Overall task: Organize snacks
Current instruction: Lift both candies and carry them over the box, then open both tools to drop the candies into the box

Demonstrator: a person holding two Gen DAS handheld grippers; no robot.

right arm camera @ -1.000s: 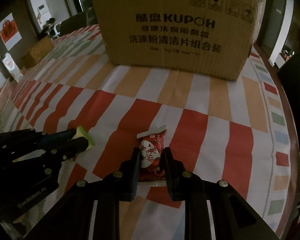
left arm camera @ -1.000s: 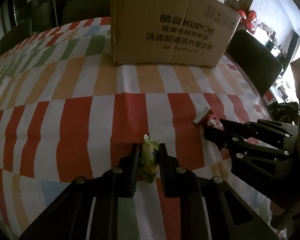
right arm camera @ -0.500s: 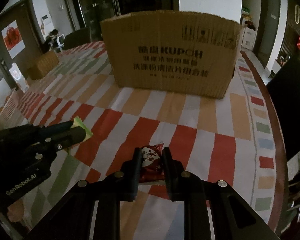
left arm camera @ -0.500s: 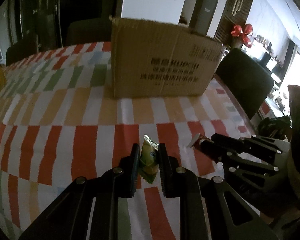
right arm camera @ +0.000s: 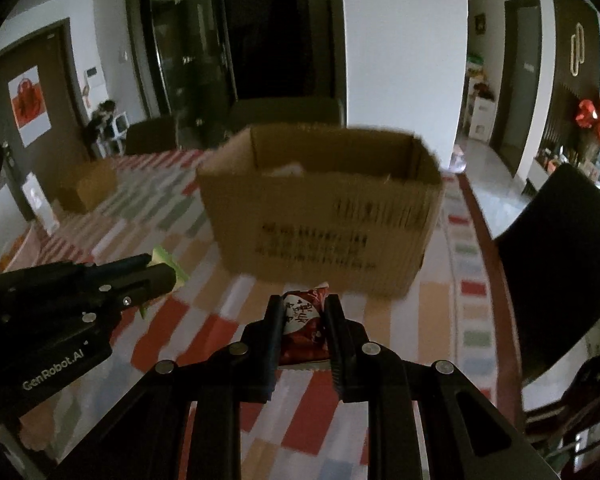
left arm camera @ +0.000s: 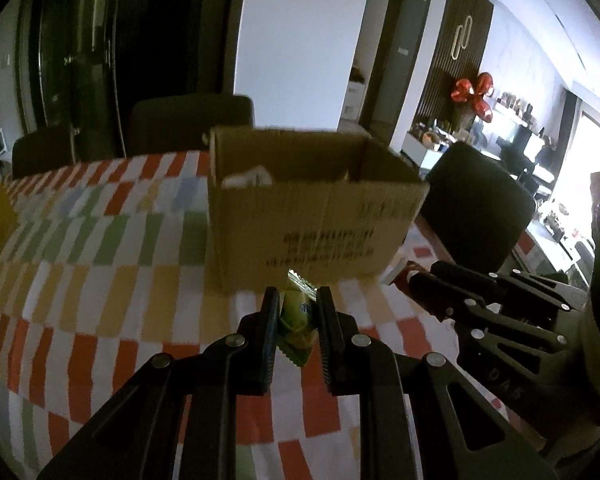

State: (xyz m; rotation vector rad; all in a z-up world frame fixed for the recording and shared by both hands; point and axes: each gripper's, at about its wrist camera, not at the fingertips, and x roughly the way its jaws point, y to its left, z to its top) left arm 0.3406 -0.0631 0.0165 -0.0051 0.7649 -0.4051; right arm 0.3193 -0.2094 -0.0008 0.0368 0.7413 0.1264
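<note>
My left gripper is shut on a green snack packet and holds it above the striped tablecloth, in front of an open cardboard box. My right gripper is shut on a red snack packet, also held in the air before the same box. Each gripper shows in the other's view: the right one with the red packet's end, the left one with the green packet's edge. Something white lies inside the box.
The table wears a red, orange and green checked cloth. Dark chairs stand behind the table and at its right. A smaller cardboard box sits at the table's far left.
Both grippers have risen well above the table with their packets and now look over the box's rim into it; the box appears lower and its open top shows.
</note>
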